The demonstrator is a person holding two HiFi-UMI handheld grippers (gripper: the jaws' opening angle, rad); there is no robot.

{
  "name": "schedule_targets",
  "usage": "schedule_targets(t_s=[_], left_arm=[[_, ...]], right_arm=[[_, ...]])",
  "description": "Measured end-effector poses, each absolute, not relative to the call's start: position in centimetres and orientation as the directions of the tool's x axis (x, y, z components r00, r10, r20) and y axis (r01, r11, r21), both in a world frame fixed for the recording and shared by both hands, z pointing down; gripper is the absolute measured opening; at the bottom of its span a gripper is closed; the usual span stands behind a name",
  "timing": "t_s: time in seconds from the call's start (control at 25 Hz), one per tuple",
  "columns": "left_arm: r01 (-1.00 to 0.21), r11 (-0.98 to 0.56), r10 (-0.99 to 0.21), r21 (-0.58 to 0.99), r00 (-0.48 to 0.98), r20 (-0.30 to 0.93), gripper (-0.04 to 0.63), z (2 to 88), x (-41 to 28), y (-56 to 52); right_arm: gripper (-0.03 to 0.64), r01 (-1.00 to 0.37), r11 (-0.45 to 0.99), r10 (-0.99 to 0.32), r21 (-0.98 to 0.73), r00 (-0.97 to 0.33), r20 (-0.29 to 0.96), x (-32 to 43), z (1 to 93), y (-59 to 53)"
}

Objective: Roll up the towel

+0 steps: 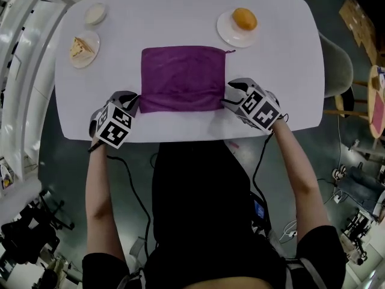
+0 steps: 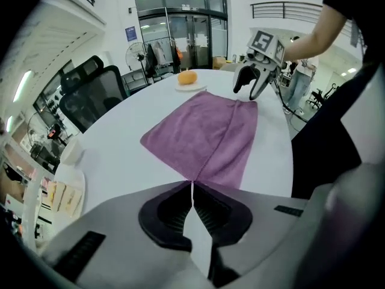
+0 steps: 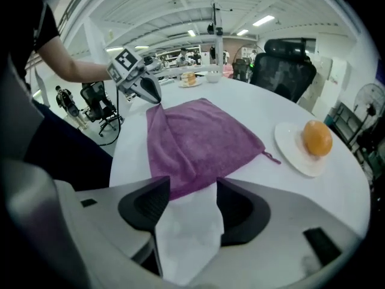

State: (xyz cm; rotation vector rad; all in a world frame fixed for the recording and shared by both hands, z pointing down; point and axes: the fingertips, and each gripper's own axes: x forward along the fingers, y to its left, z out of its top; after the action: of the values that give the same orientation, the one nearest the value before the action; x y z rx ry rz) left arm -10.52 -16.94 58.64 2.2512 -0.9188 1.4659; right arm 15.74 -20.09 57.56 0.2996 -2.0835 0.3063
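The towel (image 1: 182,78) is plain purple; the bench (image 1: 180,17) is white. The left tongs (image 1: 137,103) and right tongs (image 1: 228,100) are grey with black pads and black-and-white square-marker cubes. The fruit (image 1: 244,18) is orange, its plate (image 1: 228,34) white; the wedge (image 1: 79,47) looks pale yellow, perhaps cream

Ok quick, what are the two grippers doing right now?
Left gripper: closed, pinching a corner of the purple cloth towel.
Right gripper: open, the towel's other near corner lies between its jaws.
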Motion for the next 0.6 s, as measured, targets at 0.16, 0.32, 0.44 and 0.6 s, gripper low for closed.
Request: schedule_targets(t_s=[0.16, 0.32, 0.44, 0.6], left_arm=[[-0.555, -0.825, -0.321, -0.106, 0.306, 0.896, 0.057, 56.5, -10.6, -14.3], [-0.419, -0.9, -0.266, -0.122, 0.305, 0.914, 0.071, 57.1, -9.2, -11.9], [-0.349, -0.927, -0.24, -0.135, 0.277, 0.93, 0.071, 59.0, -8.3, -11.2], [-0.336, -0.93, -0.247, -0.149, 0.273, 0.93, 0.071, 59.8, -7.7, -11.0]], right_arm=[[0.253, -0.125, 0.992, -0.077, 0.015, -0.512, 0.855, 16.4, 55.3, -17.1], [0.253, 0.123, 0.981, -0.086, 0.151, -0.421, 0.903, 15.8, 56.4, -14.5], [0.252, 0.207, 0.963, -0.081, 0.169, -0.378, 0.922, 14.6, 57.6, -14.0], [0.172, 0.265, 0.945, -0.095, 0.192, -0.342, 0.935, 13.7, 58.1, -14.2]])
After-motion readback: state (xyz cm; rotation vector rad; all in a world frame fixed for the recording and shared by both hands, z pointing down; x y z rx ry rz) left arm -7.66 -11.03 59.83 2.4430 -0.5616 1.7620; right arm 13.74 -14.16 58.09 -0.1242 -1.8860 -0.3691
